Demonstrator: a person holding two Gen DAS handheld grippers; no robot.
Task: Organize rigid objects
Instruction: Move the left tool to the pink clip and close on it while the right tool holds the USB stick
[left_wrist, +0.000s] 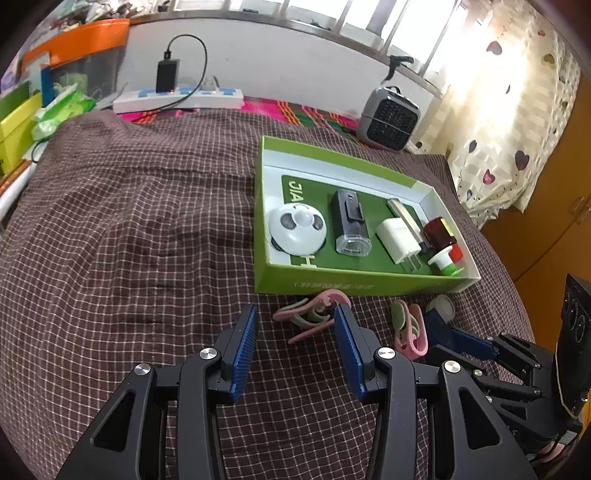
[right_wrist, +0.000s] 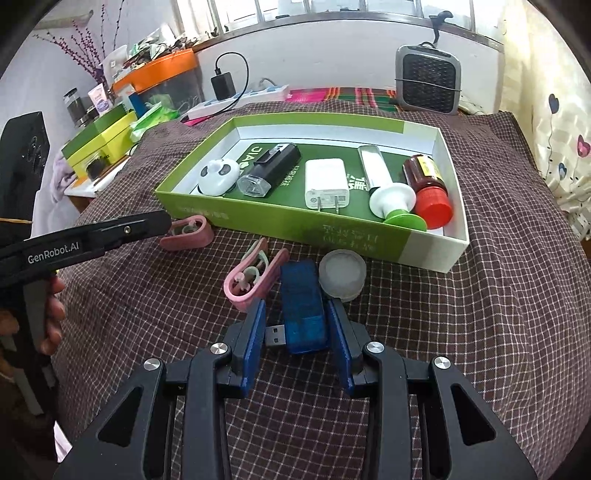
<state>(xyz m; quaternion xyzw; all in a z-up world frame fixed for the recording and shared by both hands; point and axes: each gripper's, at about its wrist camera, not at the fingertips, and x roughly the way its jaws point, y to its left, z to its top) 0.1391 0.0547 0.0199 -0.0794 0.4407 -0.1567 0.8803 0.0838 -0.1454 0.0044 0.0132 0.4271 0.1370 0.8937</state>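
A green box (right_wrist: 280, 218) on the checked cloth holds a white round gadget (right_wrist: 218, 175), a black torch (right_wrist: 271, 170), a white charger (right_wrist: 327, 186), a silver tube with a green cap (right_wrist: 388, 192) and a brown bottle with a red cap (right_wrist: 428, 188). In front of it lie two pink clips (right_wrist: 255, 277) (right_wrist: 188, 232), a blue USB stick (right_wrist: 304, 310) and a round clear lid (right_wrist: 342, 274). My right gripper (right_wrist: 297, 317) is open, its fingers on either side of the USB stick. My left gripper (left_wrist: 295, 328) is open beside a pink clip (left_wrist: 314, 314).
A grey fan heater (right_wrist: 428, 79) stands behind the box. A white power strip with a black charger (right_wrist: 236, 99) lies at the back. Yellow-green boxes (right_wrist: 99, 144) and an orange-lidded bin (right_wrist: 162, 77) crowd the left. A curtain (right_wrist: 557, 122) hangs on the right.
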